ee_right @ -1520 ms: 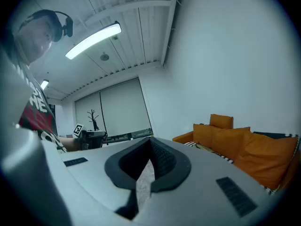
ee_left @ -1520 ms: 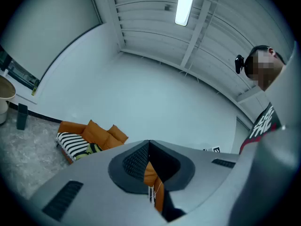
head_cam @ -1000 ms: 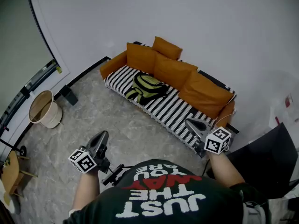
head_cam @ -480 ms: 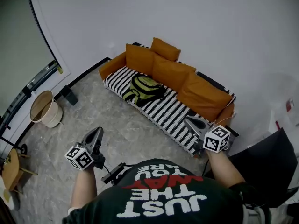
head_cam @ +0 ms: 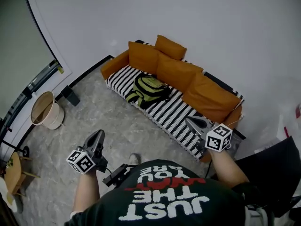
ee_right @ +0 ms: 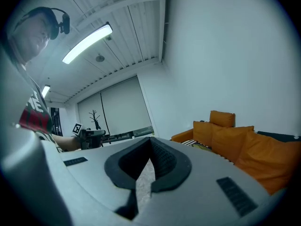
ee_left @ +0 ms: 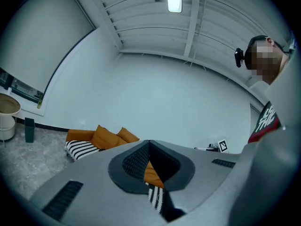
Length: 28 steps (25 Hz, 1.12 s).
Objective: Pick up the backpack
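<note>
The green and black backpack (head_cam: 149, 89) lies on the striped seat of an orange sofa (head_cam: 175, 117), near its left half. Both grippers are held well short of it, over the floor. My left gripper (head_cam: 98, 137) is at the lower left of the head view and points toward the sofa; its jaws (ee_left: 149, 142) are shut with nothing in them. My right gripper (head_cam: 196, 124) hovers by the sofa's right end, also shut and empty (ee_right: 151, 139). In the right gripper view, a sliver of green on the seat (ee_right: 201, 145) may be the backpack.
Orange cushions (head_cam: 175, 72) line the sofa's back against the white wall. A round woven basket (head_cam: 44, 111) and a small dark box (head_cam: 70, 96) stand at the left. A black object (head_cam: 275, 166) sits at the right. Grey marbled floor lies between me and the sofa.
Both grippers have shifted a little along with the person, and a shoe now shows on the floor ahead of the body. Both pairs of jaws stay shut.
</note>
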{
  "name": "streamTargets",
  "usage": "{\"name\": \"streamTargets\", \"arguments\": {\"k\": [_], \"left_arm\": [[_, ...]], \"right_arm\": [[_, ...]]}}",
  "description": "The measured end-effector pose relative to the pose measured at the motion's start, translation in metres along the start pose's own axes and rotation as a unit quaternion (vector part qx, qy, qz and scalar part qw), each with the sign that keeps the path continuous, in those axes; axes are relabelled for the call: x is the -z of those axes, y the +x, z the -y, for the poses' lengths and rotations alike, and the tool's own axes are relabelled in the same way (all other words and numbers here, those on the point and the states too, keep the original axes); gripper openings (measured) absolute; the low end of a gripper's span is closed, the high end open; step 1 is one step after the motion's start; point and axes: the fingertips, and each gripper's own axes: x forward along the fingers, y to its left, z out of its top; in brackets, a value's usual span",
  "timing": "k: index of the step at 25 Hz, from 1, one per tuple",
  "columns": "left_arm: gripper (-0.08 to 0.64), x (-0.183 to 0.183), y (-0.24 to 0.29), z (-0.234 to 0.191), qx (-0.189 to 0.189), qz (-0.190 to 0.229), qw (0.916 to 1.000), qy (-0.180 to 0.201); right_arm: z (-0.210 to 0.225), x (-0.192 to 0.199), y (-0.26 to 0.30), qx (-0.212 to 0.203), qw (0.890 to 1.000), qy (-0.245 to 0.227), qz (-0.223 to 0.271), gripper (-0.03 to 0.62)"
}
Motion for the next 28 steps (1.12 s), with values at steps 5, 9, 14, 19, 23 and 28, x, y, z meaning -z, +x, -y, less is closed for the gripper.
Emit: {"name": "streamTargets", "arguments": {"k": [5,9,14,19,23,28], "left_arm": [[0.011,-0.008,0.047,-0.084,0.022,-0.006,0.9996,-0.013],[0.011,-0.034,0.100,-0.167,0.046,-0.018,0.9986,-0.019],[0.012,-0.077,0.165,-0.247,0.084,-0.050,0.9952,-0.006],[0.011,-0.086,0.213,-0.298,0.105,-0.080,0.9912,-0.006],[0.011,-0.080,0.252,-0.316,0.115,-0.098,0.9885,-0.011],[0.012,-0.073,0.312,-0.322,0.107,-0.118,0.9872,-0.001]], "right_arm": [[0.026,-0.008,0.078,0.014,1.000,-0.007,-0.011,0.028],[0.046,-0.031,0.166,0.031,0.999,-0.005,-0.004,0.028],[0.067,-0.068,0.267,0.045,0.999,0.003,-0.001,0.028],[0.095,-0.081,0.327,0.062,0.998,0.005,-0.015,0.028],[0.130,-0.083,0.347,0.073,0.997,0.019,-0.022,0.028],[0.188,-0.092,0.361,0.064,0.997,0.028,-0.018,0.028]]}}
